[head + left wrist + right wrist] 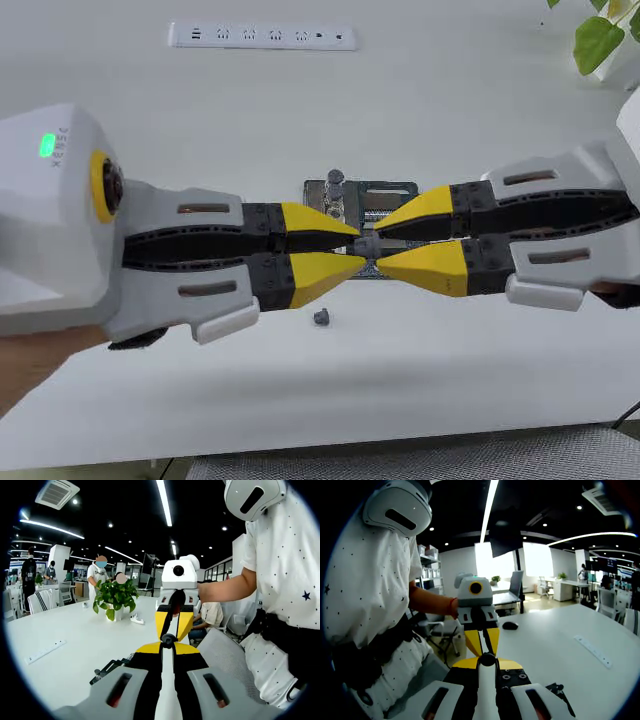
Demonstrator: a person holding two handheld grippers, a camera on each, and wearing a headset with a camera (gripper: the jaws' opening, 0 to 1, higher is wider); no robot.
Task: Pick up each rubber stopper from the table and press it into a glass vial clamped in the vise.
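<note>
My left gripper (361, 246) and right gripper (377, 247) meet tip to tip just above the metal vise (392, 192). A small grey rubber stopper (368, 247) sits pinched where all the yellow fingertips come together. It shows as a dark round knob (168, 639) at the left gripper's tips (167, 645) and at the right gripper's tips (487, 663). Both pairs of jaws are closed around it. A vial topped with a grey stopper (335, 181) stands at the vise's left side. One loose stopper (321, 318) lies on the white table in front of the vise.
A white power strip (262, 37) lies at the back of the table. Plant leaves (598, 38) hang in at the top right. The table's front edge (330, 445) runs close below the grippers, with a grey chair seat under it.
</note>
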